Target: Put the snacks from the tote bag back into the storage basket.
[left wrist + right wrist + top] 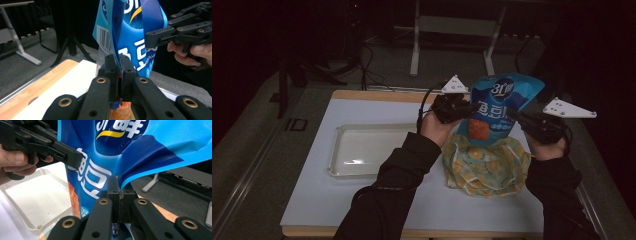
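Blue snack pouch [499, 107], upright, held aloft

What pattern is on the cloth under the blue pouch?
The cloth is yellow-orange with a pale floral-looking print; clearest in the high view.

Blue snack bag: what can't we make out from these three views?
- Blue snack bag, high view: its lower end is hidden behind the yellow patterned bag.
- Left gripper view: the top of the blue snack bag is cut off by the frame edge; print too partial to read.
- Right gripper view: the right gripper covers the gripped edge; bottom cut off.
- White tray: too dim to tell its contents.
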A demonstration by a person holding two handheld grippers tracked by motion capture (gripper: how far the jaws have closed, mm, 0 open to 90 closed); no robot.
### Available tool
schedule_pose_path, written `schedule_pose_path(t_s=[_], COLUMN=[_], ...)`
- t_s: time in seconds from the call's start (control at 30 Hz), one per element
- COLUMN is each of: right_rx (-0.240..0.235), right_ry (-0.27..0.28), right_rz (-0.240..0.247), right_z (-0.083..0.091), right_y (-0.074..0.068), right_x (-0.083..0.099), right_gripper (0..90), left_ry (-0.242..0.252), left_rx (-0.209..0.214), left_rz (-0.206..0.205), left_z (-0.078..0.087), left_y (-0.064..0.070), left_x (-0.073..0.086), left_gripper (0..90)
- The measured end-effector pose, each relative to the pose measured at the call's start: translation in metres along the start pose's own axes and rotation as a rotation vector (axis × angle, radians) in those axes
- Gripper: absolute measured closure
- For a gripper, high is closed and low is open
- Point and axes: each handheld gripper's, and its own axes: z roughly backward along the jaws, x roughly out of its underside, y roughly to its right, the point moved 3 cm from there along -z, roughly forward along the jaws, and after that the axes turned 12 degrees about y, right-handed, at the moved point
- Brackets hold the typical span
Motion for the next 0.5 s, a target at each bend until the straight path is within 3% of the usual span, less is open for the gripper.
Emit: schedule_pose_path(t_s=[0.5], right_rx=[-0.04], right_ry=[0.008], right_rz=[0.038], right_z=[-0.024], right_y=[-0.023], right_x=[-0.026], right_gripper=[89.3], left_ry=[0.027], left_rx=[-0.044], left_rz=[-0.001], left_z=[0.039], left_y=[-0.01], left_x=[-0.013], left_gripper=[88.4])
